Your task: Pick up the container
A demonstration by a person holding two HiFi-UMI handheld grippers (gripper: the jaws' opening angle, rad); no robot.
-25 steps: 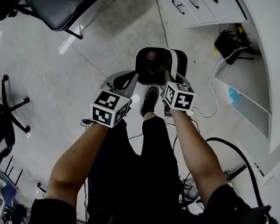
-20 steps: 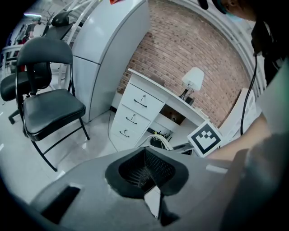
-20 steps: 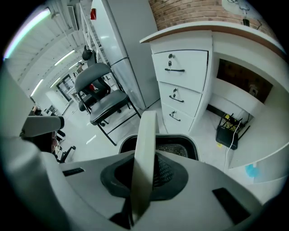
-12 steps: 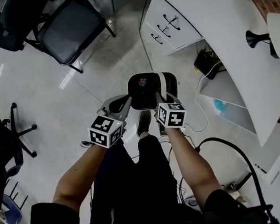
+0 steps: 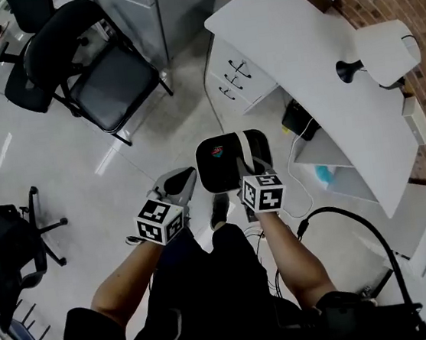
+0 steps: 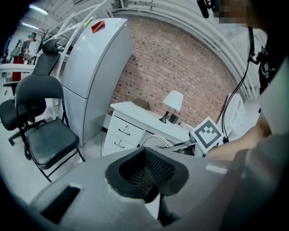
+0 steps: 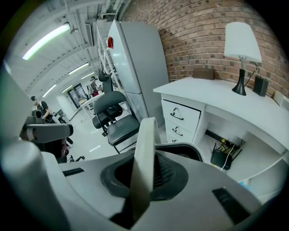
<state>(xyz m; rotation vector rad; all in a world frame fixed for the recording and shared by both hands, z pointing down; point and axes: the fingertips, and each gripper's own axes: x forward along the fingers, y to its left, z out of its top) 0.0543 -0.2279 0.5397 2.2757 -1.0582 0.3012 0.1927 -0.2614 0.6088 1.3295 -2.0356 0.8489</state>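
Note:
In the head view the black container (image 5: 220, 164) hangs above the floor in front of the person's legs. Its white handle (image 5: 254, 151) arches over its right side. My right gripper (image 5: 253, 171) is shut on that handle. The right gripper view shows the white handle (image 7: 144, 153) standing edge-on between the pads (image 7: 174, 178), with the container's dark rim (image 7: 189, 151) behind. My left gripper (image 5: 185, 179) is level with the container's left side; I cannot tell whether it touches. In the left gripper view its jaws (image 6: 151, 188) are shut with nothing between them.
A white curved desk (image 5: 317, 75) with a lamp (image 5: 383, 50) and drawers (image 5: 236, 78) stands at the right. A black folding chair (image 5: 106, 82) and a grey cabinet (image 5: 154, 3) stand ahead. Cables (image 5: 334, 216) trail on the floor at the right. An office chair (image 5: 14, 244) is at the left.
Both grippers have risen together with the container hanging from the right one. The floor now lies farther below, and the desk top and lamp have come into view.

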